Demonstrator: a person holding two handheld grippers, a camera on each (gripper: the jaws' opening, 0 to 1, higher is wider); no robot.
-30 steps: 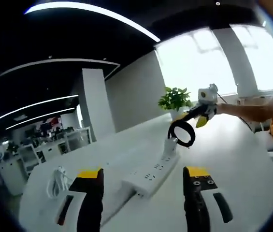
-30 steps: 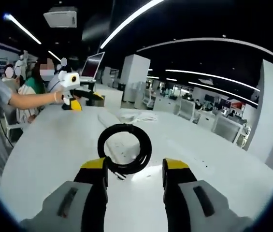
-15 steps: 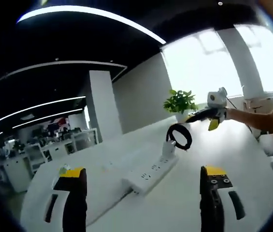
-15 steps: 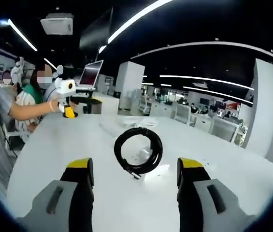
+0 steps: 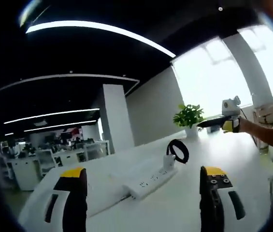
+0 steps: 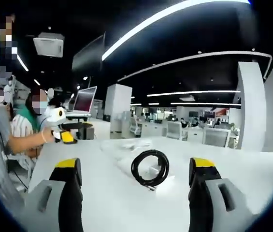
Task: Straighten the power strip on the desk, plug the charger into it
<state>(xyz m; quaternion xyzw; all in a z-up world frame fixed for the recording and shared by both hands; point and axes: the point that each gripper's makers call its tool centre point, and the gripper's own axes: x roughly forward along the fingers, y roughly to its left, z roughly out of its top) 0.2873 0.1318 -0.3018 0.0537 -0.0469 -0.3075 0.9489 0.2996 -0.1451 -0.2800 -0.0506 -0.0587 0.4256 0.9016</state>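
1. Both of your tools have drawn back from the power strip (image 5: 151,178) since a second ago, and their jaws have spread from a narrow gap to a wide one.
2. Your left tool (image 5: 143,178) is open and holds nothing; the white power strip lies between its jaws, well ahead on the desk (image 5: 189,208).
3. Your right tool (image 6: 134,167) is also open and empty. The coiled black cable (image 6: 150,167) rests on the desk past its jaws.
4. In the left gripper view, that coil stands at the strip's far end, beside a white block that may be the charger (image 5: 168,161).
5. A potted plant (image 5: 189,118) sits at the desk's far edge.
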